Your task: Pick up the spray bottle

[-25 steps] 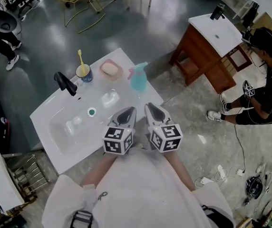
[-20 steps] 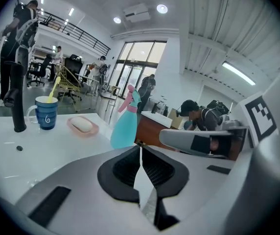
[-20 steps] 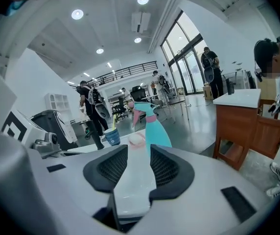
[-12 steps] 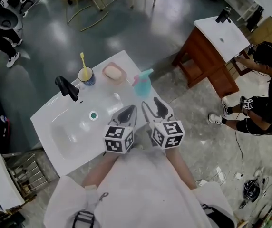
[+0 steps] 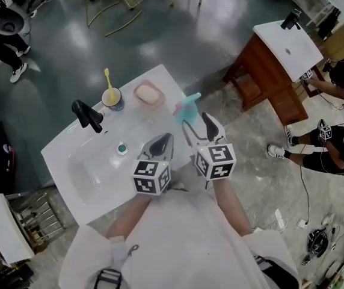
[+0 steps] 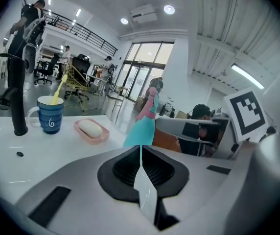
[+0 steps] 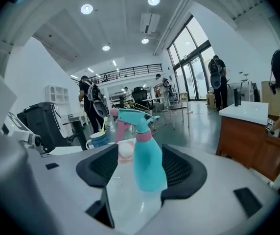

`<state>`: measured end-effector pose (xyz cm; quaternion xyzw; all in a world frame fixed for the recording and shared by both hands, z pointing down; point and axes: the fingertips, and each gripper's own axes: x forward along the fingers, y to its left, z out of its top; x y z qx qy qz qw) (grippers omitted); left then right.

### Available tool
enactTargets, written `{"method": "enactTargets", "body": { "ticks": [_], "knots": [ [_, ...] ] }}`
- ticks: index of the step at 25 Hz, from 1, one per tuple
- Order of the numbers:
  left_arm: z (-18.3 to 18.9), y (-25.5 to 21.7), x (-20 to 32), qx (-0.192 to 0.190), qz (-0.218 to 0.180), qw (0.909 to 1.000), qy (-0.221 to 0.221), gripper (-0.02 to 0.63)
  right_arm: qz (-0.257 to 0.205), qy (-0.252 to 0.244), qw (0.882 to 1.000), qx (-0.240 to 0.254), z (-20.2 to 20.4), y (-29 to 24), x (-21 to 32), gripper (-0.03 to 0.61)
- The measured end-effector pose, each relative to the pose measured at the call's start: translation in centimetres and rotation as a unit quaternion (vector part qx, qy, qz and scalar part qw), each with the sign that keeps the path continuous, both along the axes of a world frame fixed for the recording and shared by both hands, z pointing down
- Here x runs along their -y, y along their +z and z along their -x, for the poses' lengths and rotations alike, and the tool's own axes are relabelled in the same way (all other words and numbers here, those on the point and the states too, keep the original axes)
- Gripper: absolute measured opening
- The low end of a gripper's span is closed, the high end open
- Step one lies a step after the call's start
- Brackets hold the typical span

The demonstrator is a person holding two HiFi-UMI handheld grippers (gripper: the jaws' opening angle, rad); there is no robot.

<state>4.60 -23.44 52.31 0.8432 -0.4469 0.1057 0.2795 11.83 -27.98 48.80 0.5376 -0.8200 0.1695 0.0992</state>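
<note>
Btwn opening R claw [image 7: 141, 171]: spray bottle [image 7: 148, 160]

Left gripper [image 5: 162, 142], right gripper [image 5: 198, 125]: pale grey moulded shells, black ribbed pads [image 7: 181, 169]. Cube [image 5: 151, 176] on each: white faces, black square markers. Person wears white shirt [image 5: 178, 239]; black buckle [image 5: 104, 277] at front.

Spray bottle [image 7: 149, 153] between tool's [image 7: 140, 169] opening jaws

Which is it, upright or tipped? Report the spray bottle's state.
Upright. The spray bottle stands on its base on the white counter, nozzle on top, between the right gripper's opening fingers.
</note>
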Motion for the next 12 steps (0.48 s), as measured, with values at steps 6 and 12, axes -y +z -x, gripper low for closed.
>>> {"method": "enactTargets", "body": {
  "ticks": [6,12],
  "knots": [
    [0.4,0.4,0.8,-0.002,0.008,0.9999,-0.009,0.035,0.003,-0.007,0.999,-0.031,-0.1,0.7,1.7,0.272],
    [1.3,0.9,1.5,-0.001,0.016,0.9996,-0.022,0.035,-0.008,-0.02,0.998,-0.058,0.5,0.7,3.5,0.272]
  ]
}}
